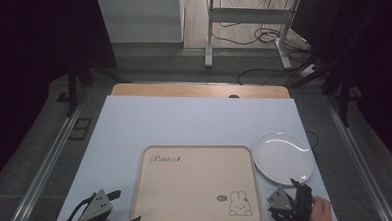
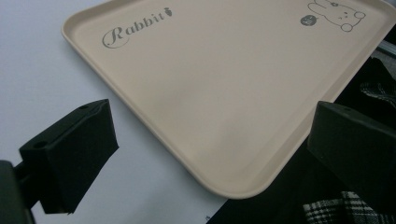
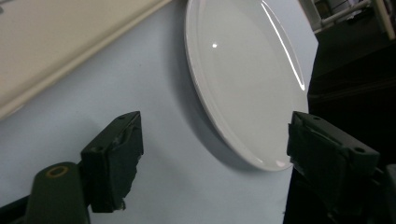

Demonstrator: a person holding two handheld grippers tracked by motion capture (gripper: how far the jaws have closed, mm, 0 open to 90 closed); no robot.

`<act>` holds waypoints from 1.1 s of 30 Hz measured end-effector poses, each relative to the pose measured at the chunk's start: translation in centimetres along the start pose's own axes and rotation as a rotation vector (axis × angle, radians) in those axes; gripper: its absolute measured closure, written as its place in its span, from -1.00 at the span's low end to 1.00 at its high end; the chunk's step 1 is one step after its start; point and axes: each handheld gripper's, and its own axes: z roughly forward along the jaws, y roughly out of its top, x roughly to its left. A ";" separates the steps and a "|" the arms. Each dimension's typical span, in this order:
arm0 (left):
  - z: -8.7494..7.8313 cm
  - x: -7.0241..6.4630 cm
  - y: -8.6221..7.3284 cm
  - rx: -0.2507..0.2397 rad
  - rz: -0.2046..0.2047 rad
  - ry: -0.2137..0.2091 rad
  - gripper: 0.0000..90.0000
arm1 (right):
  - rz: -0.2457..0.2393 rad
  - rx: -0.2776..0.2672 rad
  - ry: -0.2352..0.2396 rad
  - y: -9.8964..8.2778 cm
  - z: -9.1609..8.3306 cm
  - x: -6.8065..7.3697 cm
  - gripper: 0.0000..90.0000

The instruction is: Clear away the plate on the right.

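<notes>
The white plate [image 1: 283, 157] lies flat on the pale surface [image 1: 183, 122], just beside the right edge of the tan tray [image 1: 195, 185]. The right gripper [image 3: 212, 149] is close to the plate's near rim, jaws apart with nothing between them, the rim just ahead. It looks like the reaching step: next the jaws need to slide over the rim and pinch it. The left gripper [image 2: 210, 154] waits by the tray's near corner, jaws wide and empty. The tray says "Rabbit" in curly letters with a small carrot, and has a drawn bunny [image 1: 240, 204] in one corner.
</notes>
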 end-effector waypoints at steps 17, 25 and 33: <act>0.0 0.0 0.0 -0.001 0.001 0.000 -0.98 | -0.250 0.030 -0.085 1.2 2.1 1.8 -0.22; 0.0 0.0 0.0 -0.001 0.001 0.000 -0.98 | -0.377 0.056 -0.141 1.6 3.4 2.6 0.13; 0.0 0.0 0.0 0.001 0.001 0.001 -0.97 | -0.422 0.105 -0.158 1.8 4.8 2.6 0.38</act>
